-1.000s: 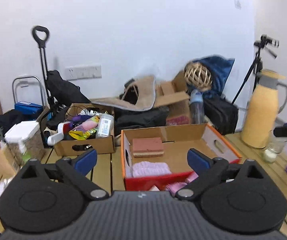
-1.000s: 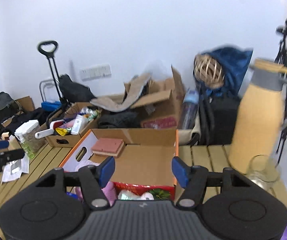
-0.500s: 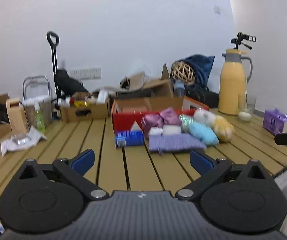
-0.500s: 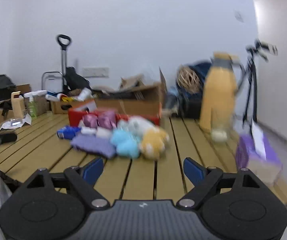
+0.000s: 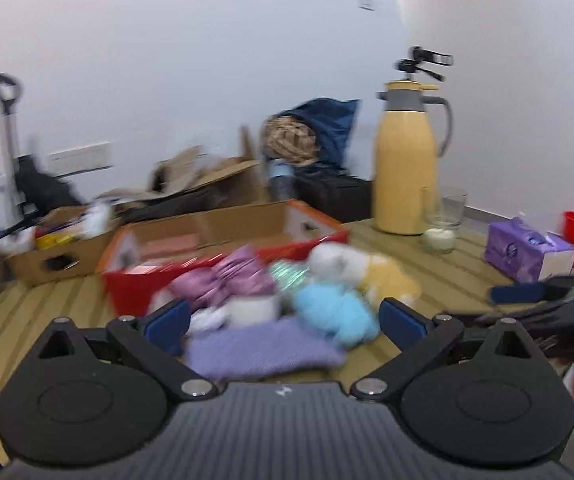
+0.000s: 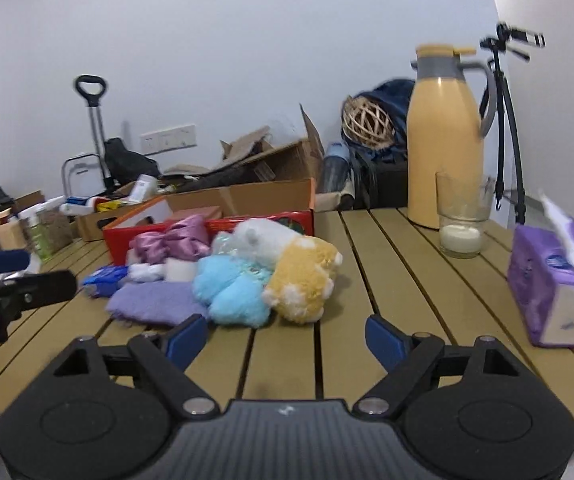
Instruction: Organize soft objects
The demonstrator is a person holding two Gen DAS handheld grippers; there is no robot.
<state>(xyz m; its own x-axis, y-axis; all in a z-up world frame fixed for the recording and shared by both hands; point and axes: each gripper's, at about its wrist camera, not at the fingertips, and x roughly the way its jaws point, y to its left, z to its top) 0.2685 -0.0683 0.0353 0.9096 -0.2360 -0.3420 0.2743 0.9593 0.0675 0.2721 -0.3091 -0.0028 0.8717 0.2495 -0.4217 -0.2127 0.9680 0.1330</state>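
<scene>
both grippers, left (image 5: 281, 320) and right (image 6: 287, 330), were released and empty; the plush toys (image 6: 267, 276) looked light and squashy, best pinched at the bulging middle.

Soft toys (image 6: 263, 276) lie piled on the bench (image 6: 399, 280), before the box (image 6: 247, 204). Right stands a jug (image 6: 443, 148), tissues (image 6: 555, 288) nearer.

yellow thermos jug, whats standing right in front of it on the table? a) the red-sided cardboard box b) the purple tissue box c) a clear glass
c: the clear glass, with something white in its bottom, stands just in front of the yellow thermos jug.
</scene>
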